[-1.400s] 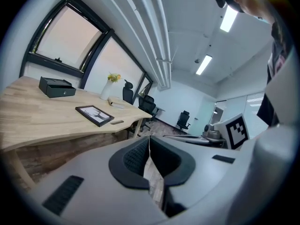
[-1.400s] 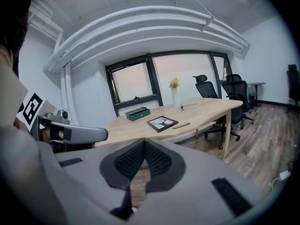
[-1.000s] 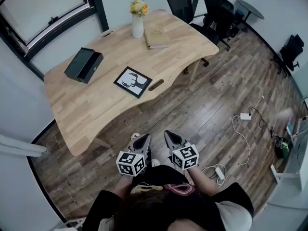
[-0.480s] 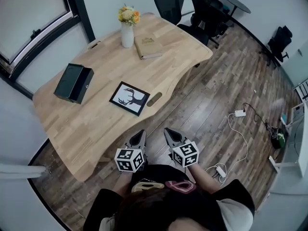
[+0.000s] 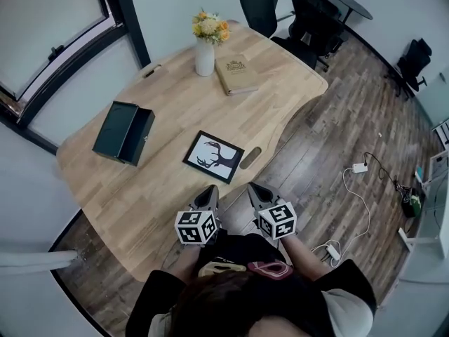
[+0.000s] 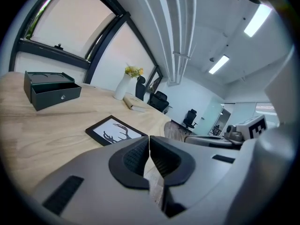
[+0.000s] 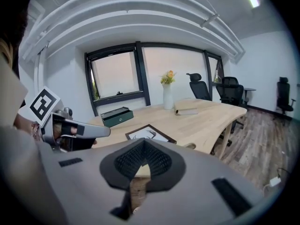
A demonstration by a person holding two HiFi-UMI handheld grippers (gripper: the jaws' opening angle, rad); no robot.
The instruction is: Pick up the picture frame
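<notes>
Head view: the dark-framed window (image 5: pixel 49 30) at 10 o'clock is cut by the top and left edges, and the black office chairs (image 5: pixel 263 5) at 12 o'clock are cut by the top edge. The emblem on the tan hardback book (image 5: pixel 237 74) is too small to read. A small dark-green object (image 5: pixel 412 206) on the floor at 3 o'clock cannot be identified. The person's dark-haired head (image 5: pixel 238 307) at 6 o'clock is cut by the bottom edge. Left gripper view: the grey left gripper (image 6: pixel 149 138) hides the near corner of the black rectangular picture frame with a deer silhouette (image 6: pixel 115 131). A pale blurred mass (image 6: pixel 281 102) at 3 o'clock cannot be identified. Right gripper view: the grey right gripper (image 7: pixel 143 143) covers that frame's near corner. A dark blurred shape (image 7: pixel 14 18) at 10 o'clock runs off the picture.
</notes>
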